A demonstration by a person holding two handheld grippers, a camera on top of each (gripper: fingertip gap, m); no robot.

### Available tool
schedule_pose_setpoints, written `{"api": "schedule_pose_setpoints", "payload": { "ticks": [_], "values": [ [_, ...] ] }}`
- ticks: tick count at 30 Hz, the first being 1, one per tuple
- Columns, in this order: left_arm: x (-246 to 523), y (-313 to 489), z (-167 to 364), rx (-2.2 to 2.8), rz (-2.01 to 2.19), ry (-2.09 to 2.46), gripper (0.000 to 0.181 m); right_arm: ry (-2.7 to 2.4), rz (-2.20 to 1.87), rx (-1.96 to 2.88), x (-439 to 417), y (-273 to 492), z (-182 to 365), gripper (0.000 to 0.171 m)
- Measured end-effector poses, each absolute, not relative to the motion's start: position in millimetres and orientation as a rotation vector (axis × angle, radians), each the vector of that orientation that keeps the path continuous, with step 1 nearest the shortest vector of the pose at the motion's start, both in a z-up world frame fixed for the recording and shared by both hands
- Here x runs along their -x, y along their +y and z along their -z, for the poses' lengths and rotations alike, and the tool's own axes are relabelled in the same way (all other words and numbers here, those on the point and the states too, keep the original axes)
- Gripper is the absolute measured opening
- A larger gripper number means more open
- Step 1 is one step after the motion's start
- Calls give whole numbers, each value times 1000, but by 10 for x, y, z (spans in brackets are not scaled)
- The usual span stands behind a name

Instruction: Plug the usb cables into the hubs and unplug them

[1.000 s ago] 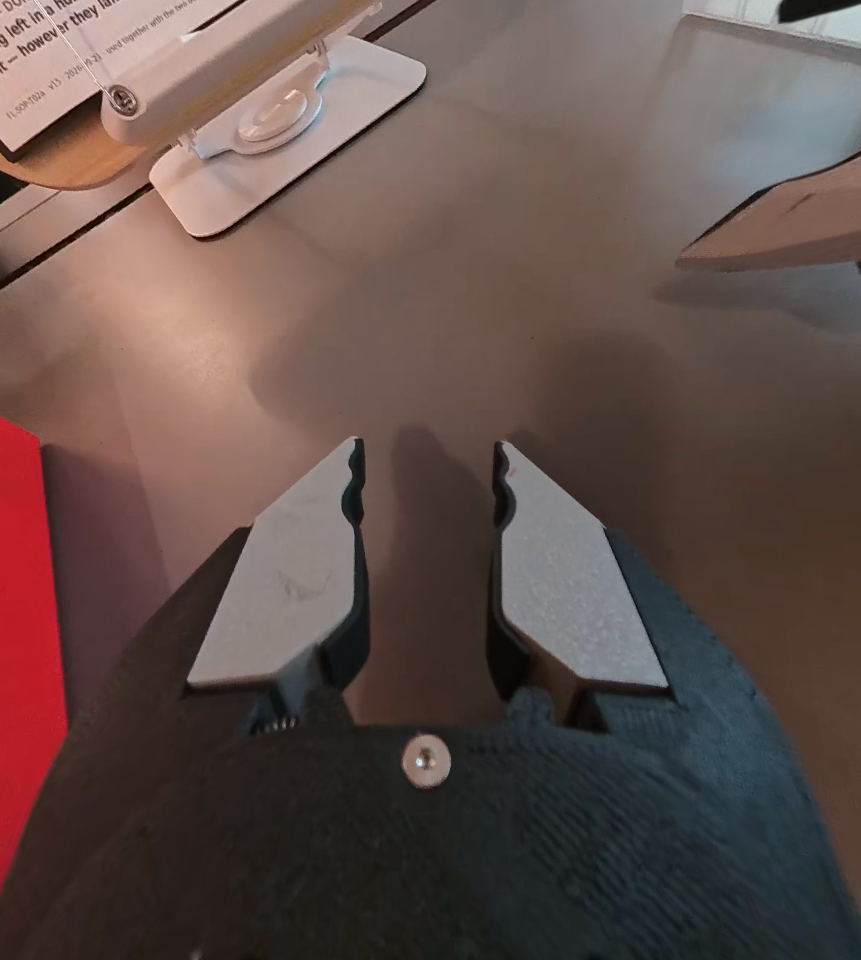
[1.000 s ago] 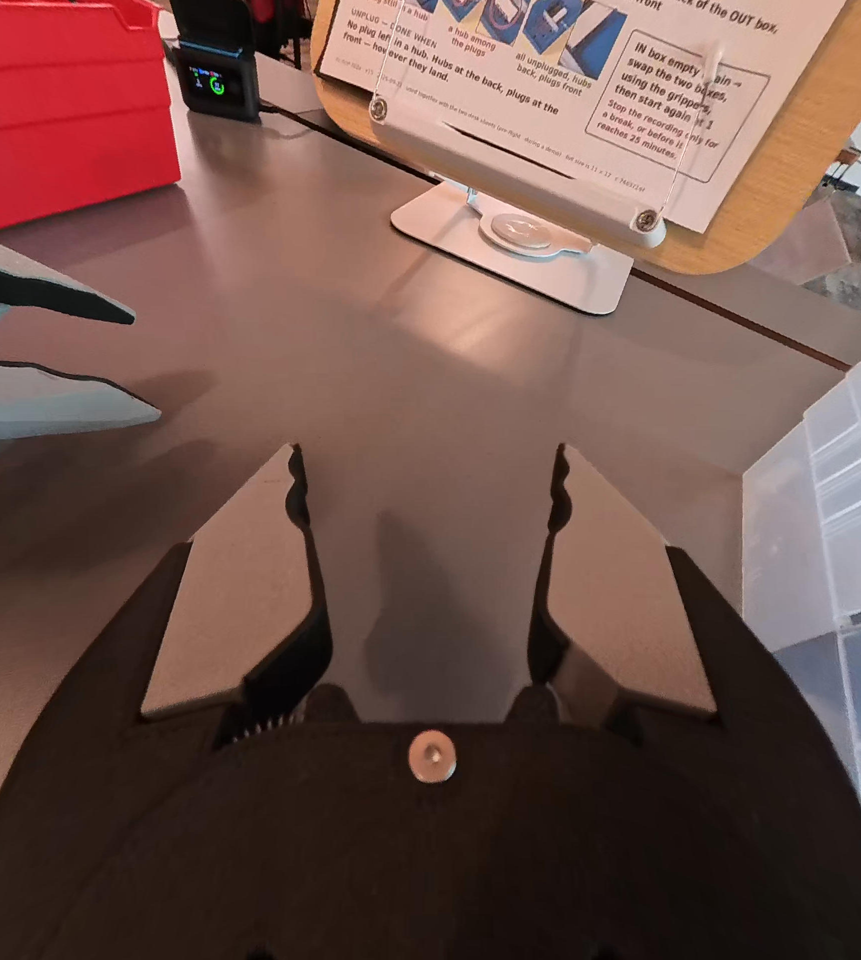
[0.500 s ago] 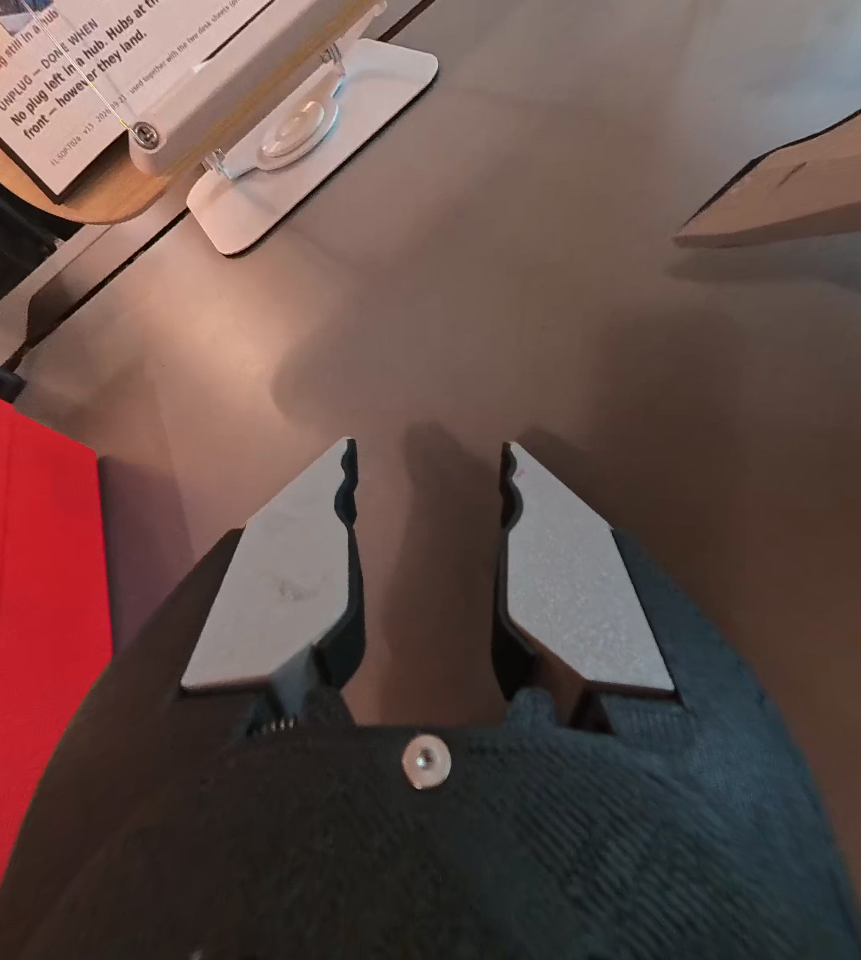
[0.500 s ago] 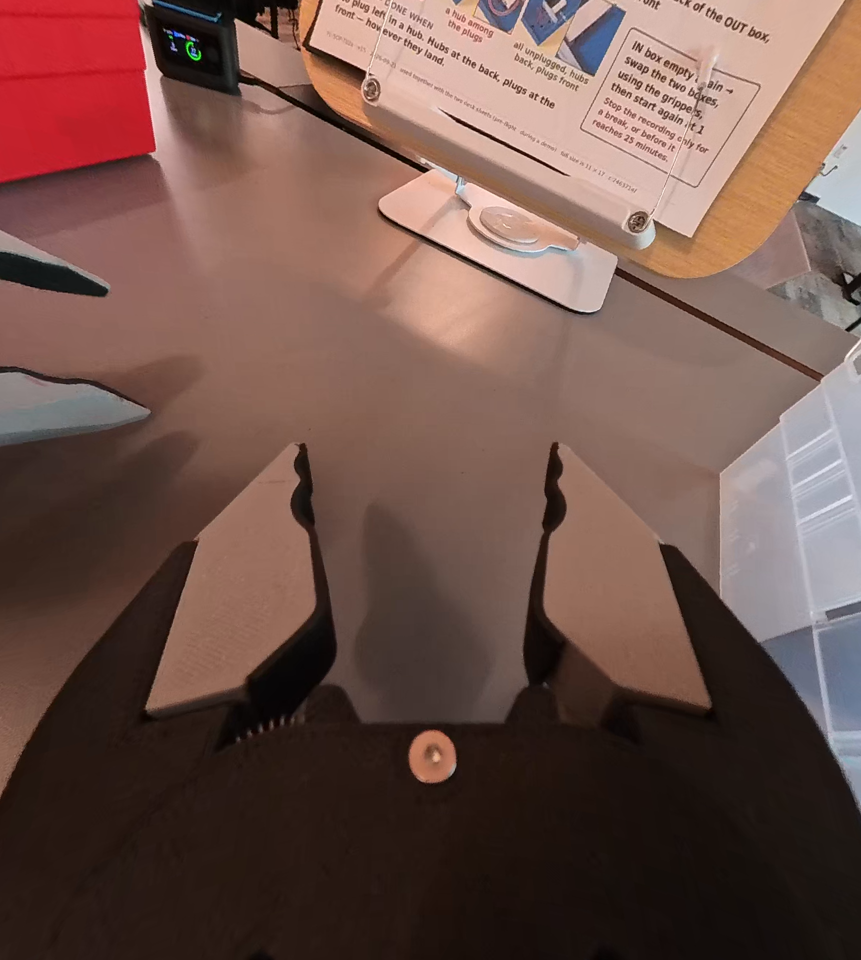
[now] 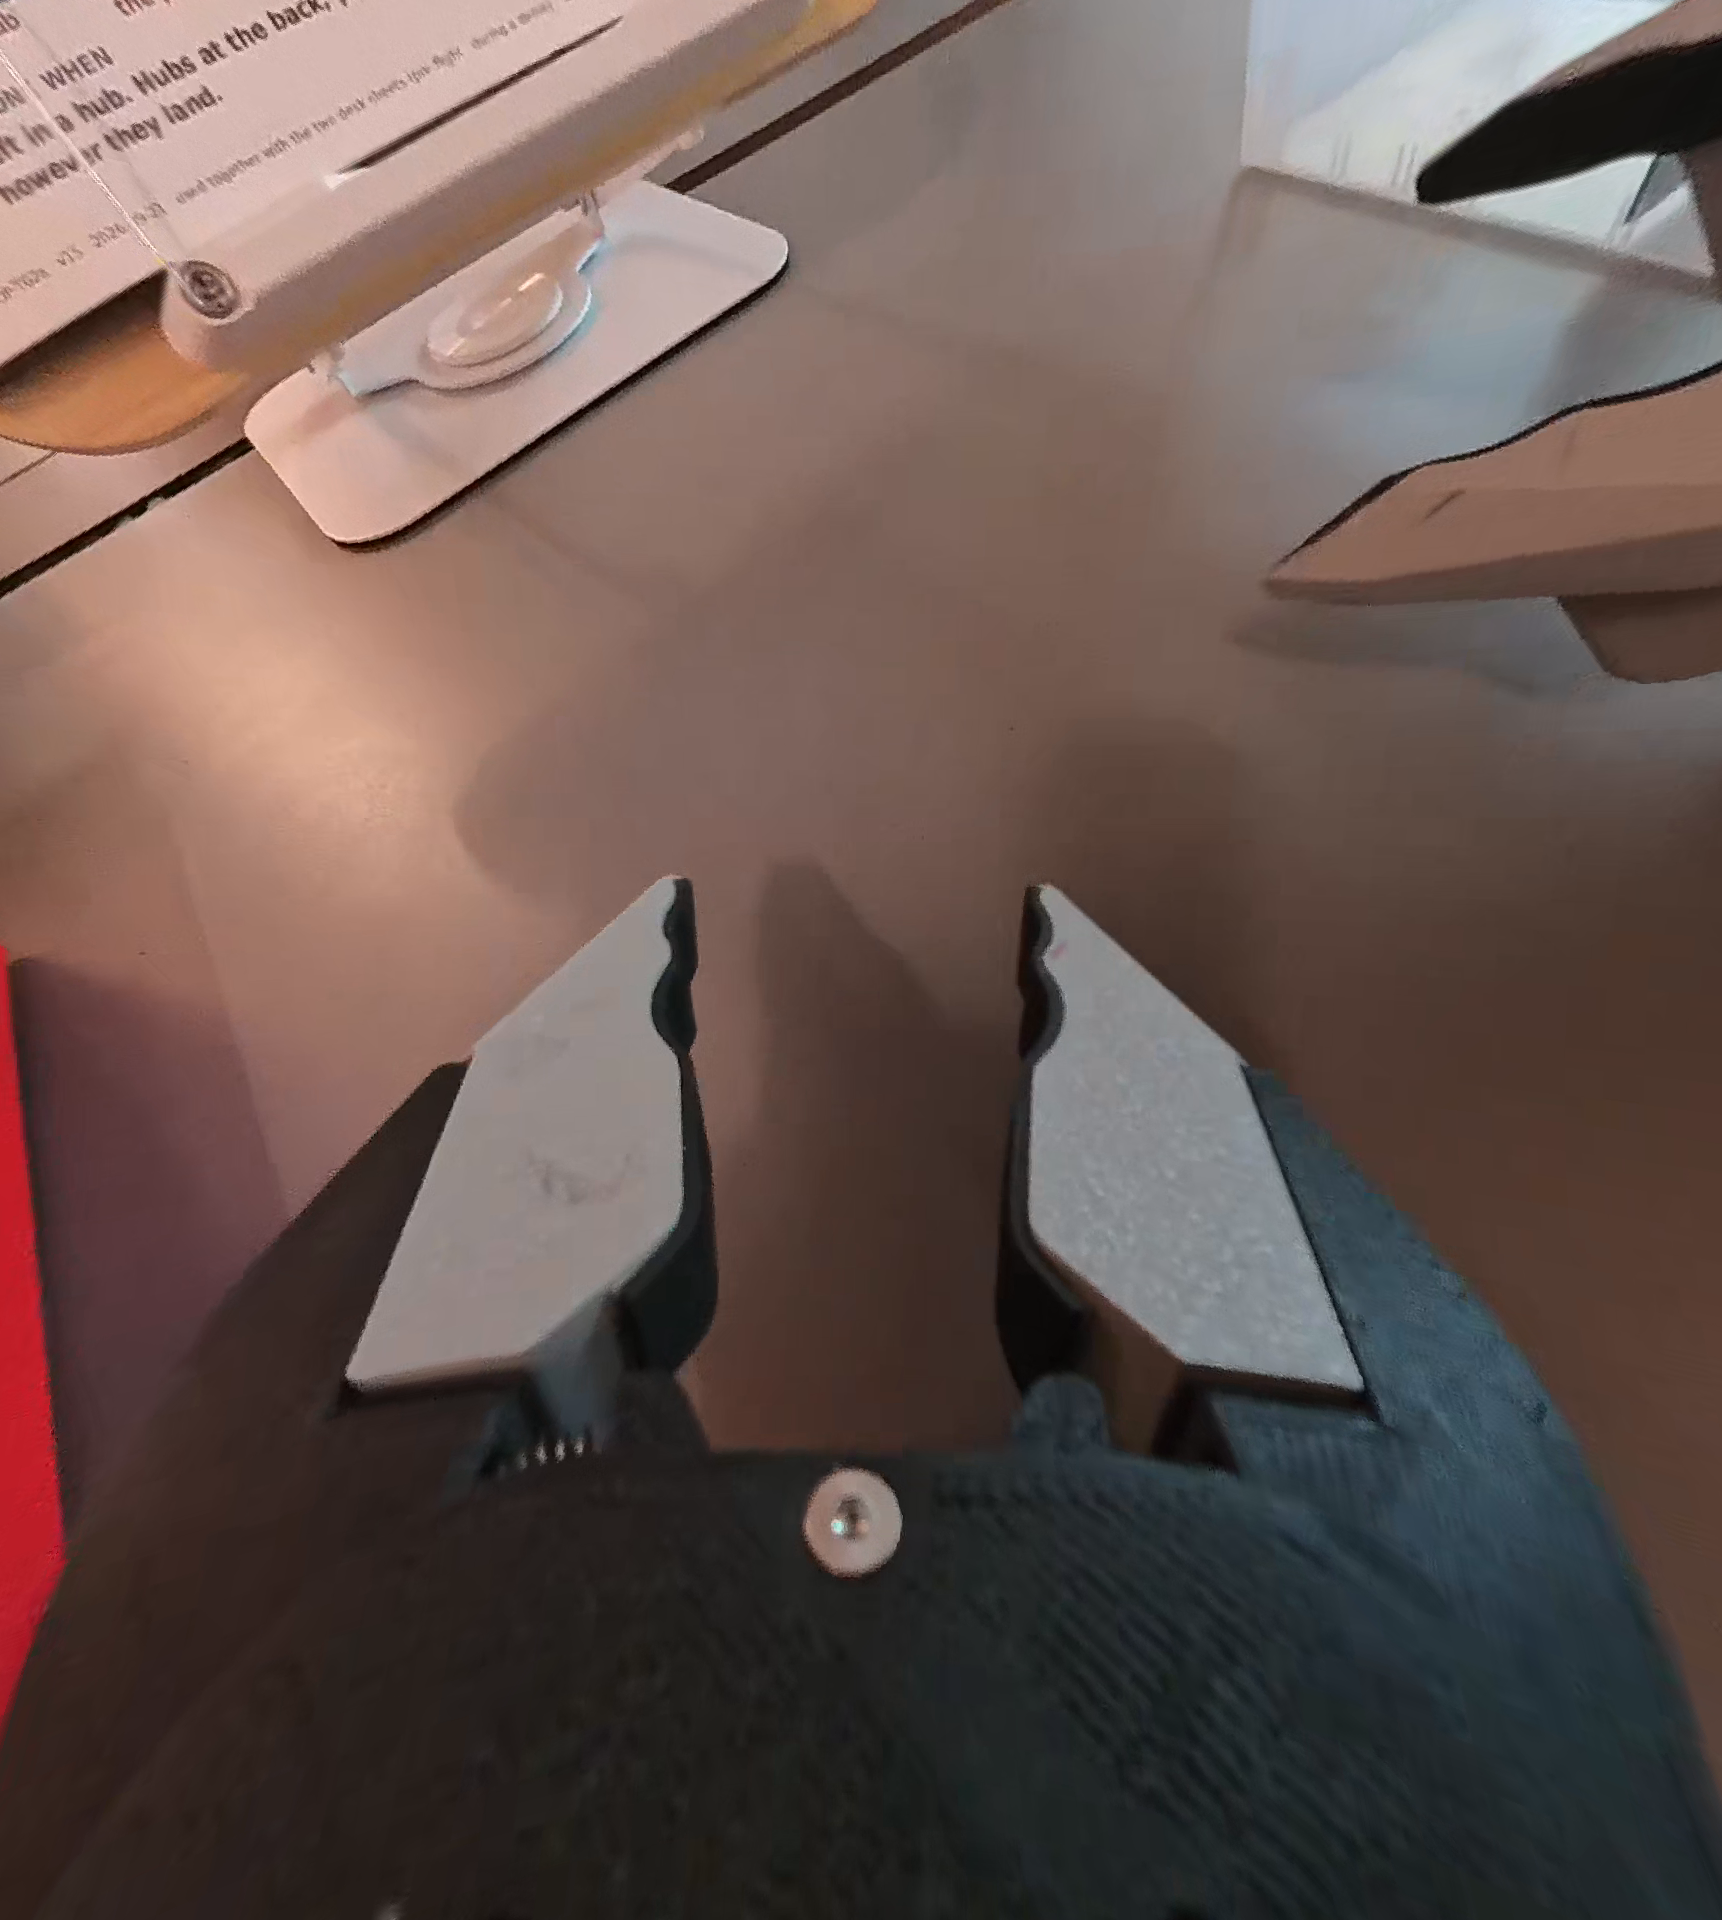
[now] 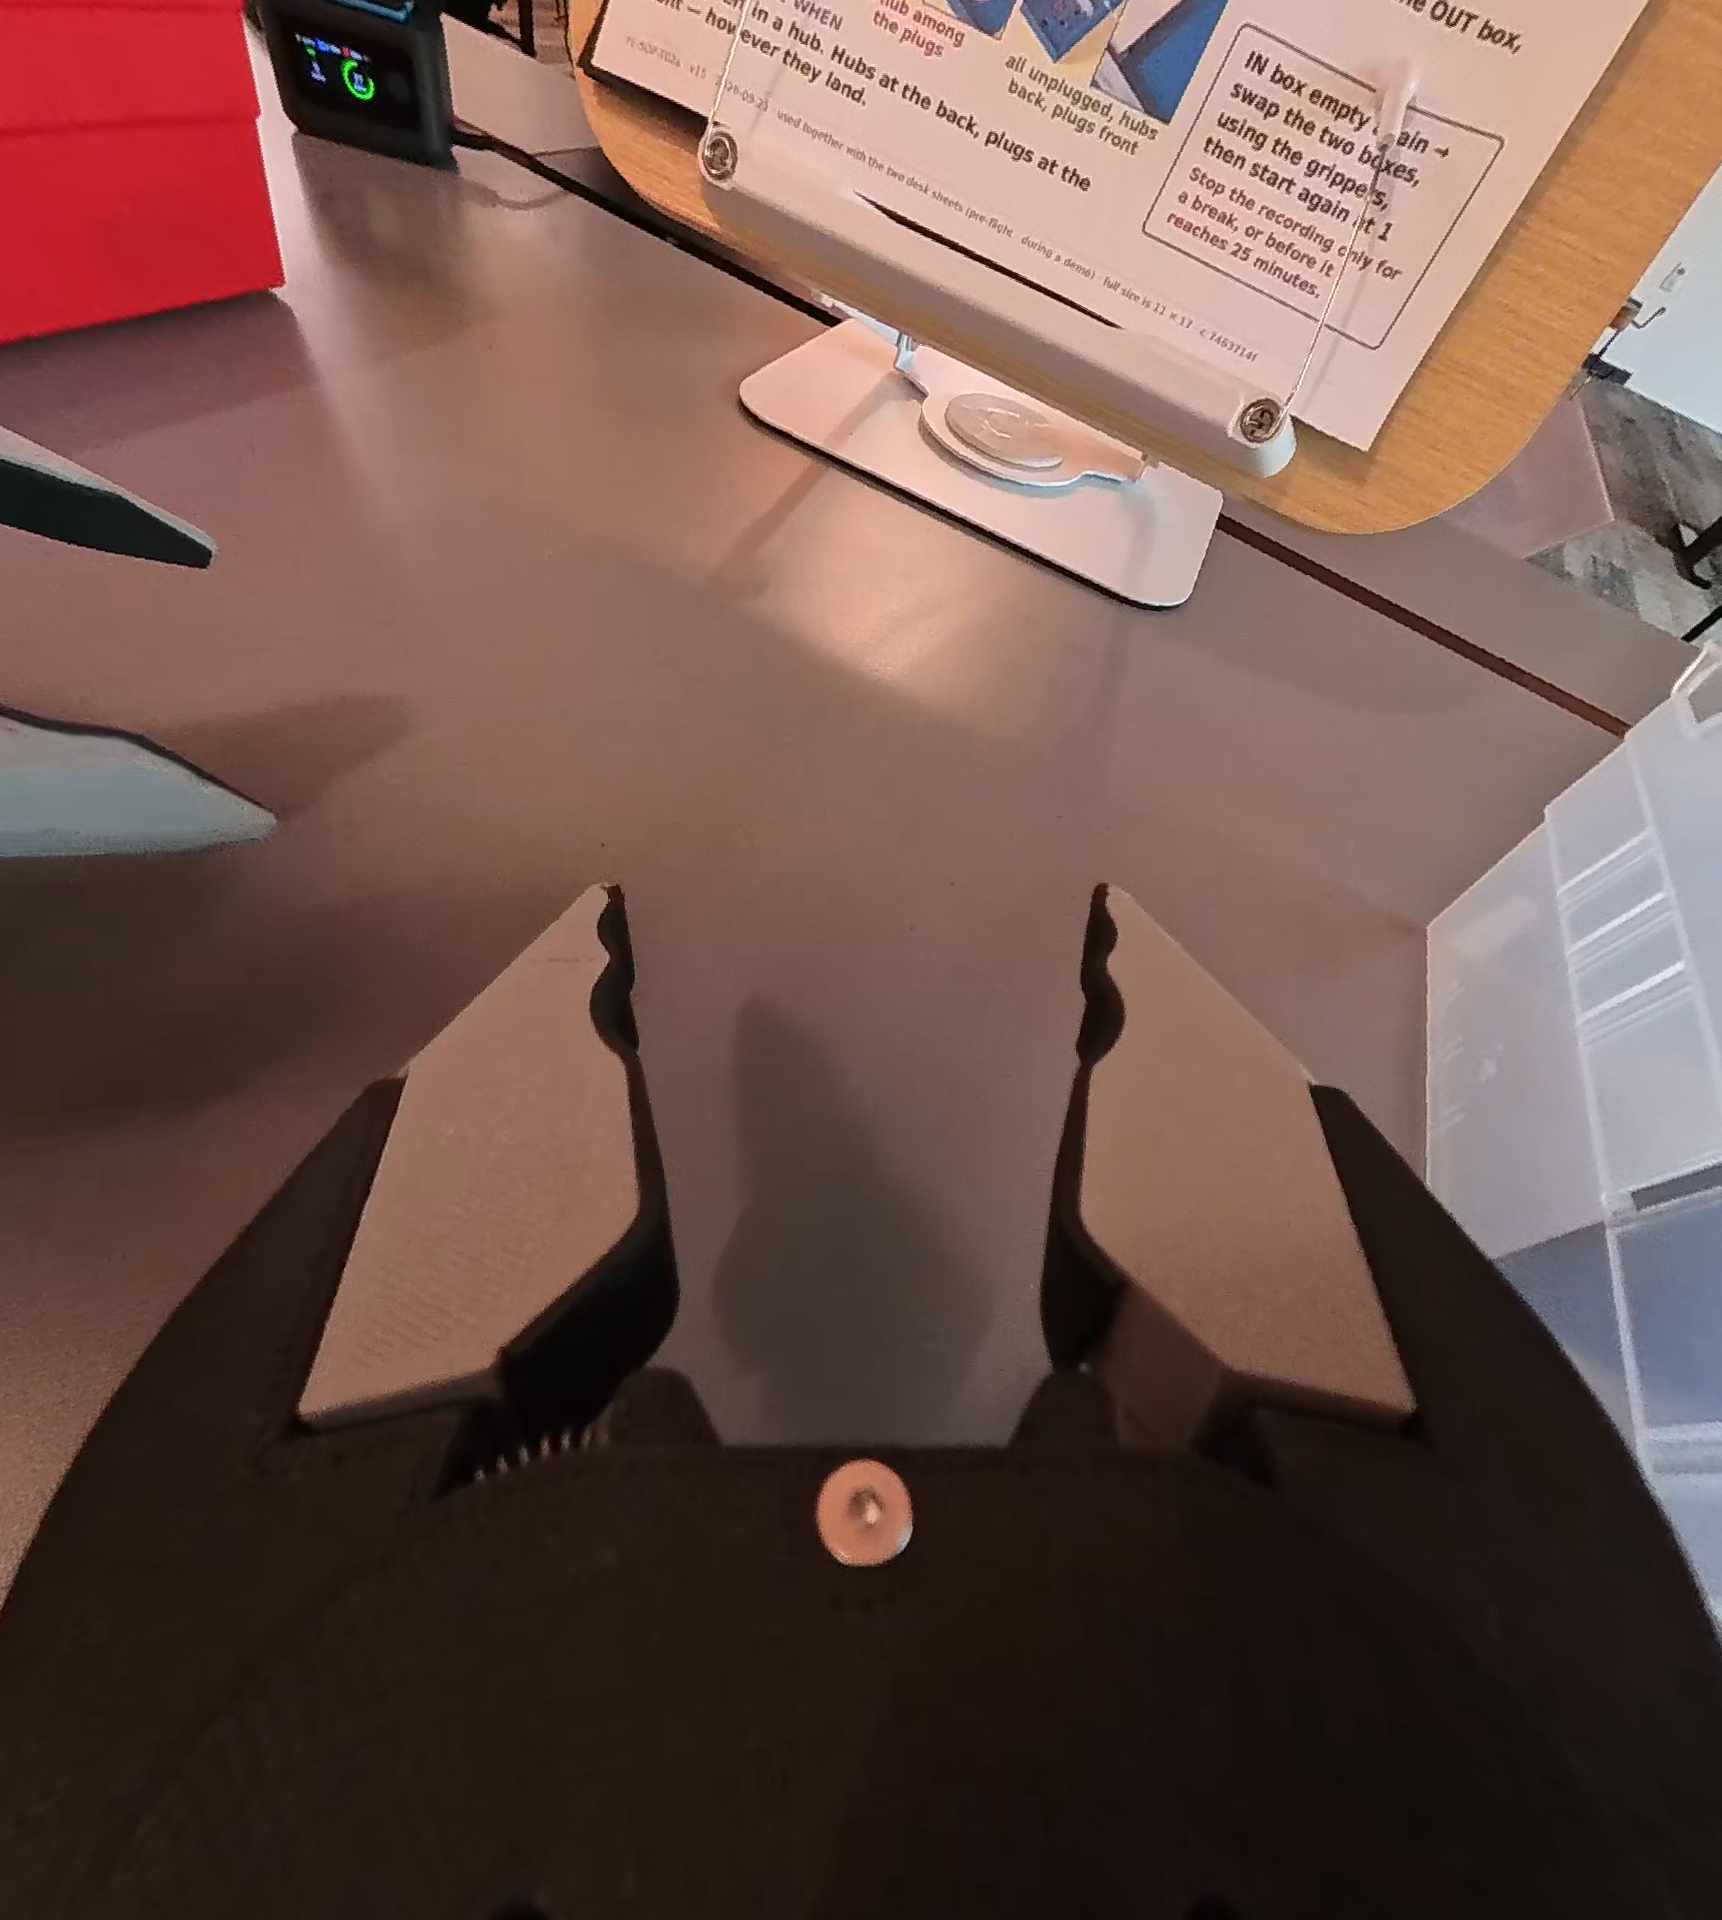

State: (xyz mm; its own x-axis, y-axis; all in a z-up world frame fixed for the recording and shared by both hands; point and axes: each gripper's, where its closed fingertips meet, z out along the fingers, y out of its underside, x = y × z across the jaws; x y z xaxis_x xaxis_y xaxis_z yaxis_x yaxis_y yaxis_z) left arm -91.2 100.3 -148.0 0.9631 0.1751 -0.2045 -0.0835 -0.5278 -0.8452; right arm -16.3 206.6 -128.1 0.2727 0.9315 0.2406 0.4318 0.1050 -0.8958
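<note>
No usb cable or hub can be seen; the contents of the red bin (image 6: pixel 57 187) and translucent compartment box (image 6: pixel 1615 987) are hidden.

All the writing sits on one printed sheet (image 6: pixel 1096 135), clipped to a wooden board (image 6: pixel 1584 312) on a white stand (image 6: pixel 982 457). The right wrist view shows bold black lines, some red lines, a framed panel on the right and fine print along the bottom. The left wrist view catches the same sheet (image 5: pixel 109 135) at its lower corner. Left of the board, a small dark device (image 6: pixel 358 78) glows with a green ring and readouts too small to read.
</note>
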Motion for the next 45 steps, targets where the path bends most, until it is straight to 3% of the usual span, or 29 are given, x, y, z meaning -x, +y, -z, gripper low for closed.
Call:
{"api": "schedule_pose_setpoints", "payload": {
  "ticks": [45],
  "values": [
    [786,1006,1359,2020,-282,-6,61,-1395,-521,1497,204,2038,1377,82]
  ]
}}
